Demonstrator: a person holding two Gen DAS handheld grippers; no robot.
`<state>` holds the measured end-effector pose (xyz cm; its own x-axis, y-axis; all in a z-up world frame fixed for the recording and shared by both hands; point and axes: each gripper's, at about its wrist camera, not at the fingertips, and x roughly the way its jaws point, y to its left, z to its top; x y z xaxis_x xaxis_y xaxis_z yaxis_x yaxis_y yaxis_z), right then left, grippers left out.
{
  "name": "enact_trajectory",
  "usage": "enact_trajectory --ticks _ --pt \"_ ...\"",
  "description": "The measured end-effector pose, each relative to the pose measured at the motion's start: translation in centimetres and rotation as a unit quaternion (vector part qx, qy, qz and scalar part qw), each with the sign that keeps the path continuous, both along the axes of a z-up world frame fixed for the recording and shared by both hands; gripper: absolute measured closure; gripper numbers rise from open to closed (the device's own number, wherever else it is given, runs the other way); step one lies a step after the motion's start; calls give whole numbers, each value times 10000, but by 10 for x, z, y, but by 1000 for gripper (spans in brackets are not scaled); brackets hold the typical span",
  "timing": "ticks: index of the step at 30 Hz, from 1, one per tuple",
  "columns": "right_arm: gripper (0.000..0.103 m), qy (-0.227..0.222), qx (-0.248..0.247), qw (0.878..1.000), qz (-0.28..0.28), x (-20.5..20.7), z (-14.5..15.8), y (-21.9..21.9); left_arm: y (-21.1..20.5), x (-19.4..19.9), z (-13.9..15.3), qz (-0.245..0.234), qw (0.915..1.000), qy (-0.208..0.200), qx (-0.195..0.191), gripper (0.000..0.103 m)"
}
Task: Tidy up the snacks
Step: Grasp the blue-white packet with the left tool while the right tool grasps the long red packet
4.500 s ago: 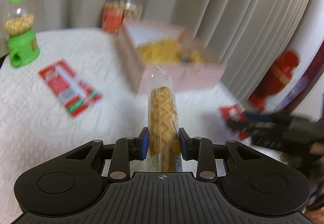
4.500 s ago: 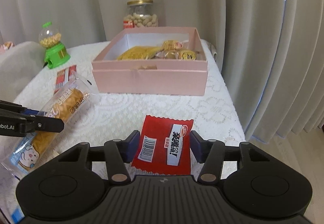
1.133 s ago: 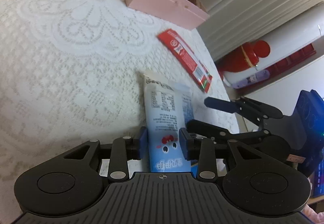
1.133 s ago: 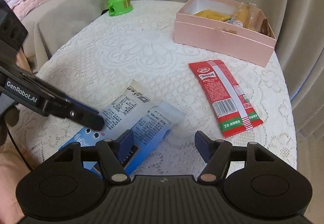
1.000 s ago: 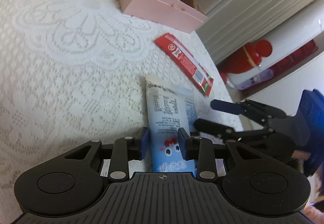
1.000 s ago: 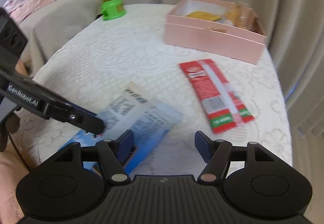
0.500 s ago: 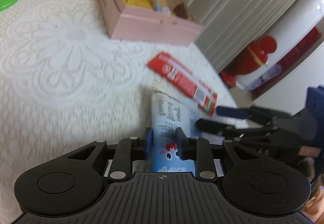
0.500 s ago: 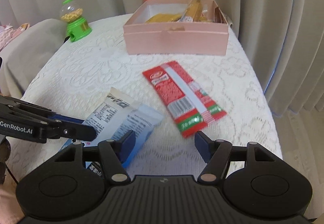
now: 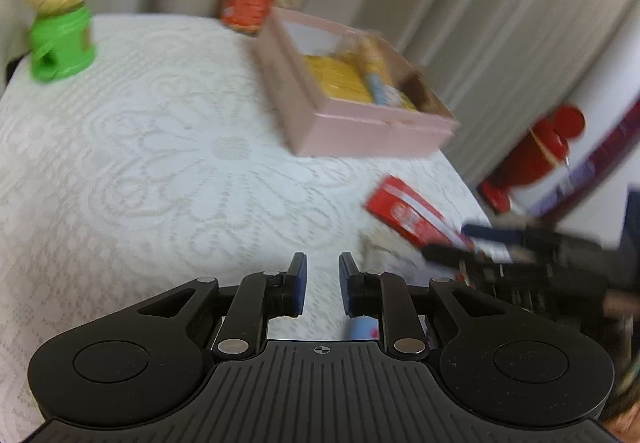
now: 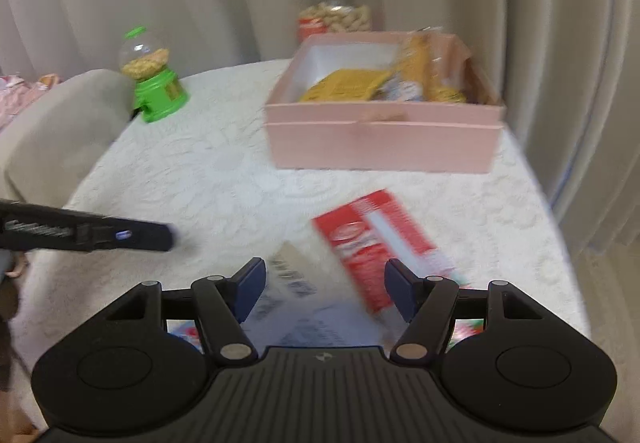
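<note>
A pink box (image 10: 384, 135) with several snack packs in it stands at the far right of the white lace table; it also shows in the left wrist view (image 9: 360, 123). A red snack packet (image 10: 380, 239) lies flat in front of it, also in the left wrist view (image 9: 412, 219). A white and blue snack pack (image 10: 304, 303) lies on the cloth under my right gripper (image 10: 324, 289), which is open around its top end. My left gripper (image 9: 322, 285) is open a little and empty above the cloth, left of the pack; it also shows in the right wrist view (image 10: 120, 233).
A green gumball dispenser (image 10: 154, 83) stands at the far left and a peanut jar (image 10: 334, 13) behind the box. Curtains hang behind the table. A grey chair back (image 10: 52, 123) is at the left. A red object (image 9: 536, 159) stands beyond the right table edge.
My left gripper has let go of the white and blue pack, lifted and moved left. My right gripper has come over the pack, which now lies flat.
</note>
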<state>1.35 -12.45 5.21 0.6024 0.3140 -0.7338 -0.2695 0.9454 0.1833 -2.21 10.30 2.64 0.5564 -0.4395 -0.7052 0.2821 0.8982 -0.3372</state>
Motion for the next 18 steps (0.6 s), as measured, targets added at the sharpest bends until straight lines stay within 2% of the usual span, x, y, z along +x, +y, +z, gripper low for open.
enact_trajectory --ticks 3,5,7,9,11,15,18 --pt "23 -48 -173 9997 -136 3 -2 -19 -35 -18 3 -657 9963 -225 513 82" --pt "22 87 -176 9998 -71 7 -7 -29 -55 -29 -1 -1128 9902 -251 781 78" --pt "22 277 -64 9996 -90 11 -14 -38 -69 -39 -6 -1382 9860 -175 914 78" --pt "22 518 219 9983 -120 16 -23 -44 -76 -47 -9 -1527 9830 -191 1003 77" --pt "18 548 382 9977 -148 21 -28 -43 -81 -52 -12 -1585 9796 -305 1197 76" --pt "11 427 29 9991 20 28 -30 -16 -85 -54 -12 -1557 9776 -403 1358 76" --pt "13 206 -190 9995 120 30 -30 0 -85 -52 -11 -1566 9776 -405 1350 75"
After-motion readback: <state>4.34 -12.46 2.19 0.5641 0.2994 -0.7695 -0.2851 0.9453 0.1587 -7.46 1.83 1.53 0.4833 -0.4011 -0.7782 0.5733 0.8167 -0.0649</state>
